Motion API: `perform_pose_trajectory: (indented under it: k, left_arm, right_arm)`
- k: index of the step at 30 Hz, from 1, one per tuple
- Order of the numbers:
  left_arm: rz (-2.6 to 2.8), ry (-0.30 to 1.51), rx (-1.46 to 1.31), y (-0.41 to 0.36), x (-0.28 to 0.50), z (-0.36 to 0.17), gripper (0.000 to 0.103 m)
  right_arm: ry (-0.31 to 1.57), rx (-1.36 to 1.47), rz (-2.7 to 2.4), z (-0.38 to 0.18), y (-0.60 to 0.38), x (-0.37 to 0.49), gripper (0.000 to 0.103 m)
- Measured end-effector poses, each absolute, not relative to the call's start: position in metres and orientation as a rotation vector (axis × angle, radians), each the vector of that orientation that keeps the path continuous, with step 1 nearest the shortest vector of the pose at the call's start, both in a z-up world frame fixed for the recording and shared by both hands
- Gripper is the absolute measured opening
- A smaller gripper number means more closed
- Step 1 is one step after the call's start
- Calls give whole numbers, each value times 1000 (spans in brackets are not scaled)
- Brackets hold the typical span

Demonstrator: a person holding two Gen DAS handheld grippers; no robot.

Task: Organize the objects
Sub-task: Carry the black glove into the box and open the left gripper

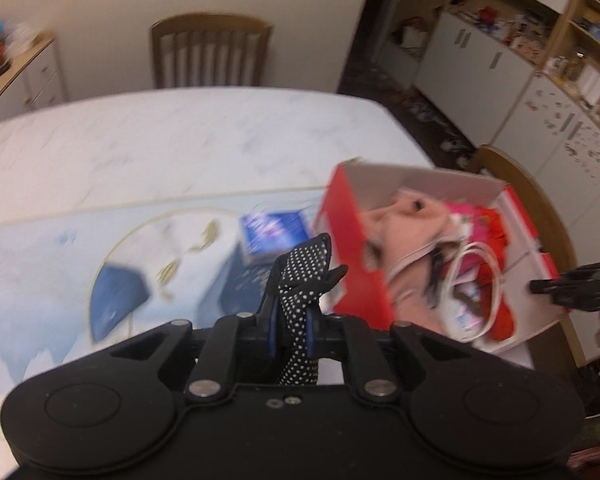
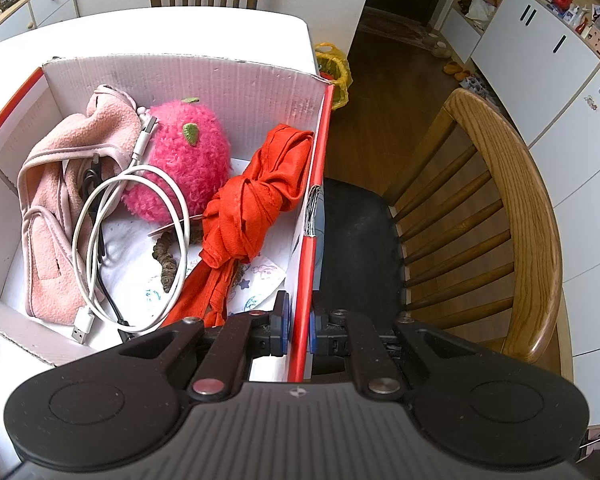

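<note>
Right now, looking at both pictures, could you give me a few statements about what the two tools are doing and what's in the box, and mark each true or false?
1. The left tool is shut on a black strap with white dots. True.
2. The right tool is shut on the box's red side wall. True.
3. The box is empty. False: it holds a pink fleece cloth, a pink fuzzy toy, a white cable and a knotted orange cloth.
4. The dotted strap already lies in the box. False: the left tool holds it above the table.
</note>
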State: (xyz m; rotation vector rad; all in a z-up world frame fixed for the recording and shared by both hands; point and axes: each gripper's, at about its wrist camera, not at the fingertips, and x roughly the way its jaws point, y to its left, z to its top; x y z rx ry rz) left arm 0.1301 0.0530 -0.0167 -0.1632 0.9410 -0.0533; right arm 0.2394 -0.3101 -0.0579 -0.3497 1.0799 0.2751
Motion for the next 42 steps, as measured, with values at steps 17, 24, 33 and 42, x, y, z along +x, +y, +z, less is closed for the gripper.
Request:
perform_pose_trajectory:
  k: [17, 24, 33, 42]
  left_arm:
    - [-314, 871, 5, -46, 179, 22, 10]
    - [-395, 905, 73, -86, 195, 10, 10]
    - [-448, 968, 127, -121, 209, -25, 11]
    - [-461, 1026, 179, -140, 217, -58, 11]
  right_arm:
    - [1075, -350, 285, -58, -310, 238, 9]
    - [1075, -346, 286, -58, -310, 238, 9]
    - [1079, -335, 287, -59, -309, 239, 9]
    - [1080, -330, 288, -59, -306, 238, 9]
